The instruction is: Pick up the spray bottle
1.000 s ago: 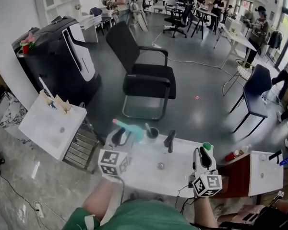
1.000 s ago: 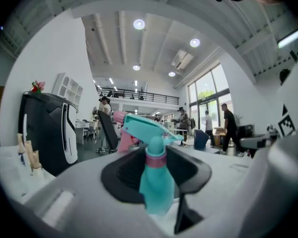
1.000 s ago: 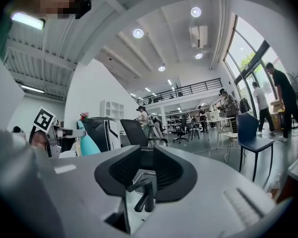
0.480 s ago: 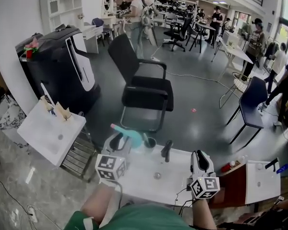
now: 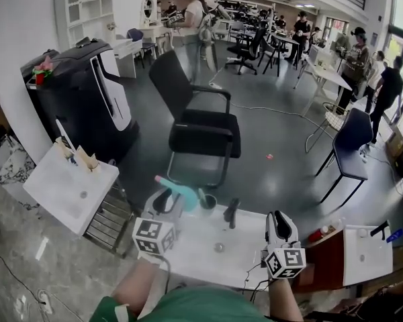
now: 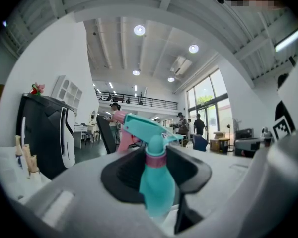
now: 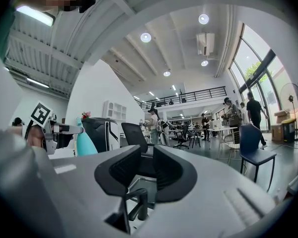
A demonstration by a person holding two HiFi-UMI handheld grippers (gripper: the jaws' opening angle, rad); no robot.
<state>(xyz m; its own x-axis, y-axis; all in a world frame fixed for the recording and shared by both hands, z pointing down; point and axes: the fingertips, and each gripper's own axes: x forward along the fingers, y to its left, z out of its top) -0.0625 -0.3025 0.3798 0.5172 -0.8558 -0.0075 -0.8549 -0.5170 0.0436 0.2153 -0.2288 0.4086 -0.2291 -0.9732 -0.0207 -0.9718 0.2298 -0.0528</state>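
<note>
- The white sink counter (image 5: 195,240) sits right in front of the person, so both tools work over it at an easy reach.
- A black office chair (image 5: 203,126) stands on the floor beyond the counter. It's not part of the job, just background.
- The left gripper (image 5: 169,197) (image 6: 156,170) points level and is clamped on the bottle's neck just under the pink collar. That looks like the sensible spot to me, since the wider trigger head above can't slip down through the jaws.
- The right gripper (image 5: 280,221) (image 7: 145,168) hangs over the counter's right side with its jaws apart and nothing between them. I'd say it's just parked out of the way.
- The spray bottle (image 5: 183,192) (image 6: 155,187) (image 7: 85,144) is upright in the left jaws at the counter's back-left edge, with the nozzle pointing away from the person. It looks picked up to me, though no view shows its base.
- The black faucet (image 5: 232,211) stands between the two grippers, clear of both.
- Compared to a second ago, the people at the far desks and by the window have shuffled around.
- Both grippers and the bottle sit pretty much where they were, with the same grip, apart from a small shift in the head view.
</note>
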